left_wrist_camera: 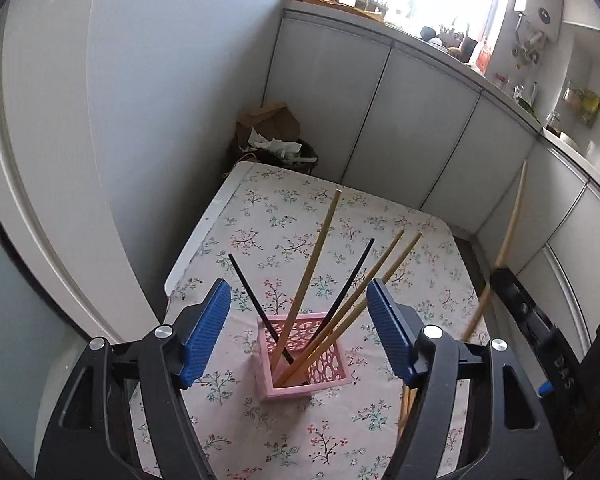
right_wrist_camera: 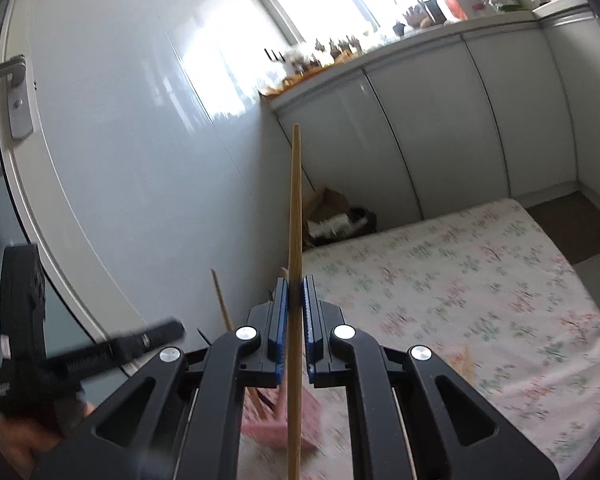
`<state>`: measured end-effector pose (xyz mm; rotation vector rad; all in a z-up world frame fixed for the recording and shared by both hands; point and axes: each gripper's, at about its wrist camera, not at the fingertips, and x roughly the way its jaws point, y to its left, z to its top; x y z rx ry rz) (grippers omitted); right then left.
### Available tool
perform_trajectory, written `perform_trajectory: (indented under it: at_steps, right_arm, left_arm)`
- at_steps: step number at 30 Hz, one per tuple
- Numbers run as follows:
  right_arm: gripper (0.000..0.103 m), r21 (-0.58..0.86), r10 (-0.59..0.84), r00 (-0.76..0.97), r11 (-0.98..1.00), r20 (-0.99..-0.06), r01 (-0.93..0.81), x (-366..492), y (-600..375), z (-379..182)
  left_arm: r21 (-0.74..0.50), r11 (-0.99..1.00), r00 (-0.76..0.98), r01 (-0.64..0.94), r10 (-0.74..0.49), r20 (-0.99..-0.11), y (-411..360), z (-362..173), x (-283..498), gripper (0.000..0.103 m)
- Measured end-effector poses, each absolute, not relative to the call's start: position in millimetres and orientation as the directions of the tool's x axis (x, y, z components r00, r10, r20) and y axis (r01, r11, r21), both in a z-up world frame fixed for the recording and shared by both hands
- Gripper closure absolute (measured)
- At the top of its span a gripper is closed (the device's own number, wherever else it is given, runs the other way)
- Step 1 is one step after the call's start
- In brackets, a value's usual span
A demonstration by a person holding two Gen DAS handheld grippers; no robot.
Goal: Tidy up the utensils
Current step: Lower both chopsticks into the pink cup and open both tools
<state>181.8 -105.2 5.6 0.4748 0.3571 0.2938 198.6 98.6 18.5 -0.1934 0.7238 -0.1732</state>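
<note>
Left wrist view: left gripper (left_wrist_camera: 299, 330) hovers above the pink holder (left_wrist_camera: 305, 354), jaws spread wide w/ nothing between the blue pads (left_wrist_camera: 206, 334). Holder is a square pink box w/ cut-out walls, standing upright on the floral tablecloth (left_wrist_camera: 260, 216), directly under the gap in the jaws. Inside holder: 3 wooden chopsticks (left_wrist_camera: 314, 258) and 2 black chopsticks (left_wrist_camera: 256, 300), all leaning outward, tips fanned away from the camera. To the right of the holder, a blurred single wooden chopstick (left_wrist_camera: 510, 236) stands nearly upright in the right gripper (left_wrist_camera: 500, 276), seen only as a dark body at the frame edge. Beyond the holder, past the far table edge, a brown paper bag (left_wrist_camera: 268, 124) sits against white cabinets (left_wrist_camera: 380, 128).

Right wrist view: right gripper (right_wrist_camera: 295, 312) has its pads pressed together on the single wooden chopstick (right_wrist_camera: 296, 208), pinching it mid-shaft, stick near vertical. Pink holder (right_wrist_camera: 300, 420) is blurred, low behind the jaws, just left of the stick. Left gripper's black body (right_wrist_camera: 36, 344) is left of the holder; jaw state not clear here.
</note>
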Motion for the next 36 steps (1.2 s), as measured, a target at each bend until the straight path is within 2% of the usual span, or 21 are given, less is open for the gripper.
perform_trajectory:
  at_steps: [6,11,16,25,36]
  right_arm:
    - [0.095,0.452,0.333,0.916,0.868,-0.222,-0.206,206.1,-70.9,9.3]
    - [0.095,0.411,0.320,0.920,0.888,-0.226,-0.208,215.0,-51.0,-1.5]
    - [0.095,0.388,0.298,0.923,0.902,-0.244,-0.189,217.1,-46.7,-16.1]
    - [0.095,0.375,0.262,0.940,0.912,-0.220,-0.166,217.7,-46.8,-13.6]
    - [0.095,0.395,0.302,0.904,0.903,-0.304,-0.169,212.2,-48.9,-42.5]
  left_arm:
    - [-0.307,0.951,0.738,0.026,-0.225,-0.636,119.9,18.1,200.2,0.033]
    - [-0.329,0.944,0.730,0.004,-0.228,-0.644,128.0,14.9,199.9,0.033]
    - [-0.315,0.949,0.731,0.010,-0.222,-0.645,125.5,15.8,199.0,0.033]
    - [-0.296,0.955,0.734,0.009,-0.208,-0.647,120.6,14.4,200.3,0.033]
    - [-0.296,0.955,0.731,0.015,-0.212,-0.649,120.0,13.2,202.0,0.033]
